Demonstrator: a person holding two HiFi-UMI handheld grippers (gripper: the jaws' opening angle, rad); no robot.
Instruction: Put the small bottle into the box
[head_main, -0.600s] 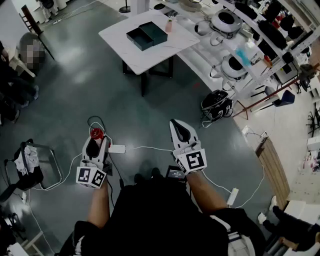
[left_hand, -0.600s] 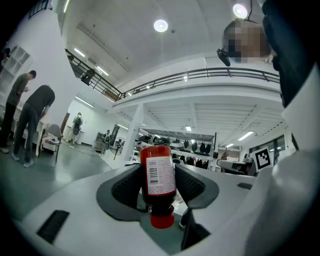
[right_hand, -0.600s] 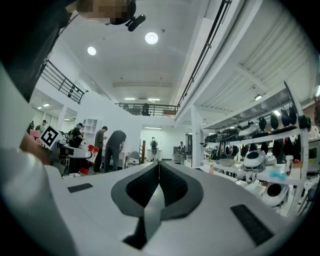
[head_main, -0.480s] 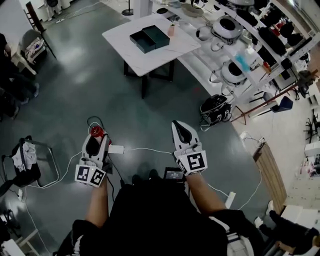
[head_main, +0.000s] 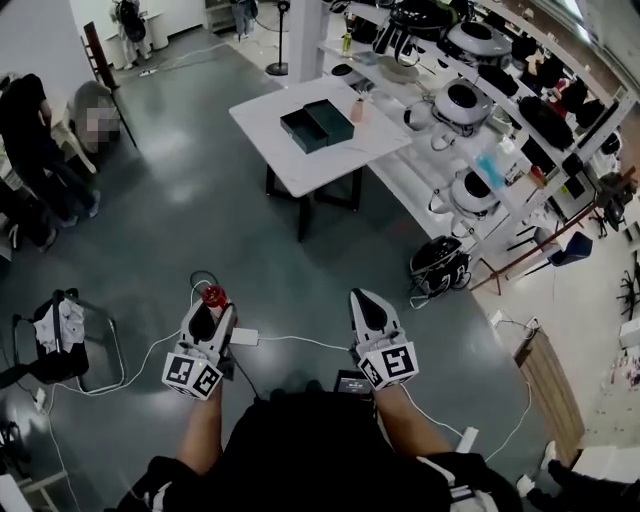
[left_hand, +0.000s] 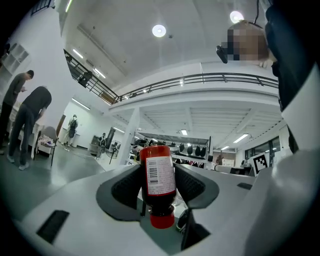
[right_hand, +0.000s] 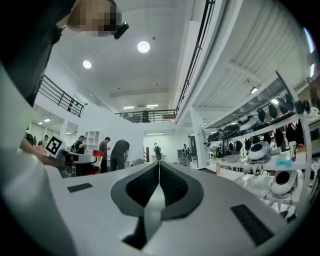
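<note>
The left claw (head_main: 211, 310) clamps the small bottle (left_hand: 158, 176), at lower left of the head view. Its long axis runs along the jaws, red cap toward the hand. The right claw (head_main: 367, 308) is together, empty. The box (head_main: 318, 125) sits upper centre.

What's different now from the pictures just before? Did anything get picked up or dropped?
Only the head view shifted: the table and box now sit lower in the picture. Nothing was picked up or let go. The left gripper still has its jaws shut on the small bottle, and the right gripper is still shut and empty.
</note>
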